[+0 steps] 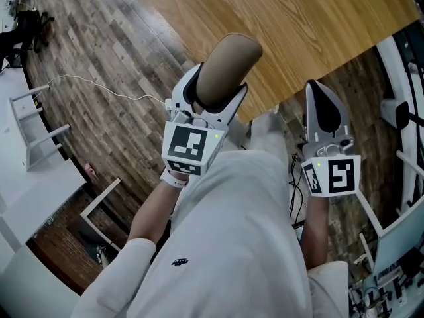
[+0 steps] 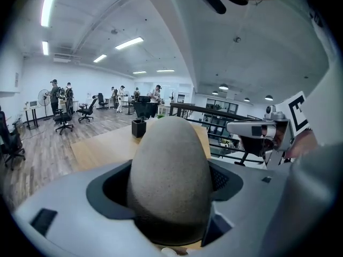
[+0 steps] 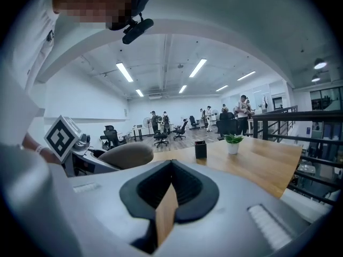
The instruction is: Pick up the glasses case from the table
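Desk (image 1: 298, 18): pale wood top; a black pen pot (image 3: 200, 149) and a small potted plant (image 3: 232, 142) stand towards its far end.
Glasses case (image 1: 225, 68): tan, rounded, off the desk, in the air over its near edge, gripped at one end.
Left tongs (image 1: 213, 93): spread wide, clamped on the case's sides.
Right tongs (image 1: 322, 105): pressed together, empty, beside the left.
Handling note: the shell looks smooth and curved, so a steady squeeze and a level carry should prevent slipping.
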A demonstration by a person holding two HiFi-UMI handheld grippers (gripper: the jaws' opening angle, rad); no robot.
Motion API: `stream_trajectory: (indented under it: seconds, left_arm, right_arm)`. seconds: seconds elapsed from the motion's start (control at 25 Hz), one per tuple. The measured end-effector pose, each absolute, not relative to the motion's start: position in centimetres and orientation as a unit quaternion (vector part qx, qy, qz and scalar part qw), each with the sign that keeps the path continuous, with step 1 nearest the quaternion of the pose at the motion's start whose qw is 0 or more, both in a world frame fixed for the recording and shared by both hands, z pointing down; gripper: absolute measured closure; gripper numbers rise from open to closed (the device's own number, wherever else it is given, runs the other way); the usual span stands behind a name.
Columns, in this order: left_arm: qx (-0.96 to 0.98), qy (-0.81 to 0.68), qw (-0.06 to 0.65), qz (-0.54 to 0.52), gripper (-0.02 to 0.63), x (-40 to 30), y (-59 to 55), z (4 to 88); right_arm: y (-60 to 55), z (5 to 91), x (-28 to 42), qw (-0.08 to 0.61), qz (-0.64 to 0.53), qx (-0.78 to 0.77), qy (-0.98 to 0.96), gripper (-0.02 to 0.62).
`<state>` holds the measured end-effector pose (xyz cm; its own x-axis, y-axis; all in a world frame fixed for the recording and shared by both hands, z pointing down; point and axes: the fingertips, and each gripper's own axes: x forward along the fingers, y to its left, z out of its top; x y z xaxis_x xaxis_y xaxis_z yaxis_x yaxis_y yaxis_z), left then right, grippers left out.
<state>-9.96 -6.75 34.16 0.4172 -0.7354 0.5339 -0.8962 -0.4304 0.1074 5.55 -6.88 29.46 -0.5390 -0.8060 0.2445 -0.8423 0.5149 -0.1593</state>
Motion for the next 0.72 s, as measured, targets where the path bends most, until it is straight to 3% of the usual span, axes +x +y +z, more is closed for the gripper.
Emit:
stream_trajectory:
  seconds: [0.72]
  left_arm:
    - [0.813, -0.518, 0.187, 0.188, 0.229, -13.2, -4.0, 28.1]
  right_arm:
    - [-5.1, 23.5, 6.5, 0.094, 0.076, 0.488, -0.865, 0.584]
